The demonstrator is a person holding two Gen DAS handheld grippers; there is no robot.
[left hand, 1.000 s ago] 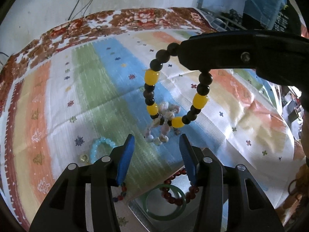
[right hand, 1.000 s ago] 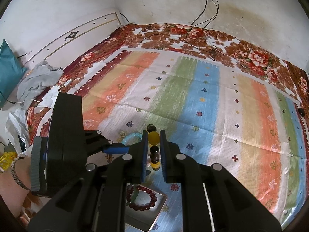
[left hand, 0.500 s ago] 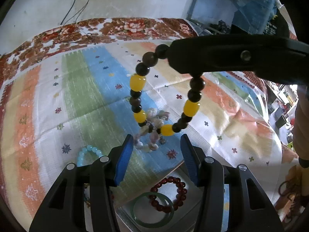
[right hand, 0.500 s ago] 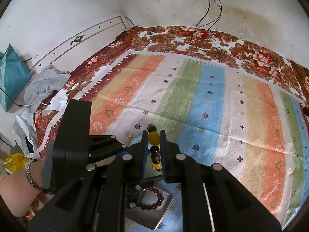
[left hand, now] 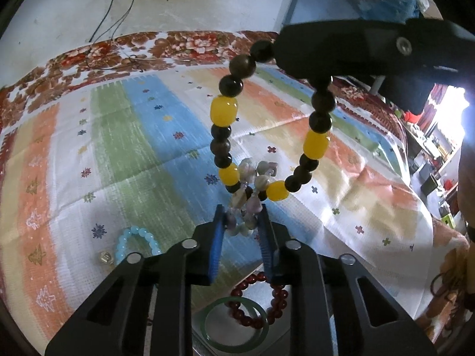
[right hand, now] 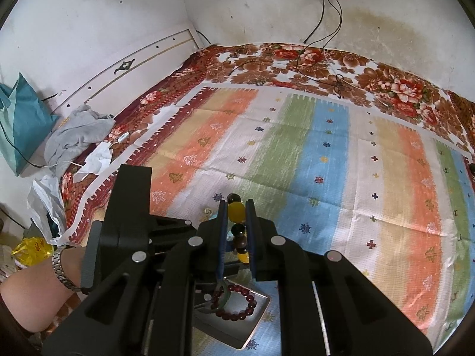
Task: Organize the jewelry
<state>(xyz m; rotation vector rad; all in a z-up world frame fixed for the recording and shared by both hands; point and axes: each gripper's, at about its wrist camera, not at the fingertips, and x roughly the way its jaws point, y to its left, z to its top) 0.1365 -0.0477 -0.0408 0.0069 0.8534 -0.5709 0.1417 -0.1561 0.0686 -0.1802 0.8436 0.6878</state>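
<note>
Since a second ago the left hand-held gripper has narrowed around the pale stone bracelet at frame centre, while the right hand-held gripper still clamps the yellow-and-dark beaded bracelet above the metal tray.

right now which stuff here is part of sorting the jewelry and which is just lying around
Job:
yellow and dark bracelet, held by right gripper
pale stone bracelet, between left gripper fingers
tray with red bracelet and green bangle
light blue bracelet

Lying about:
grey cloth
teal bag
cables
</note>
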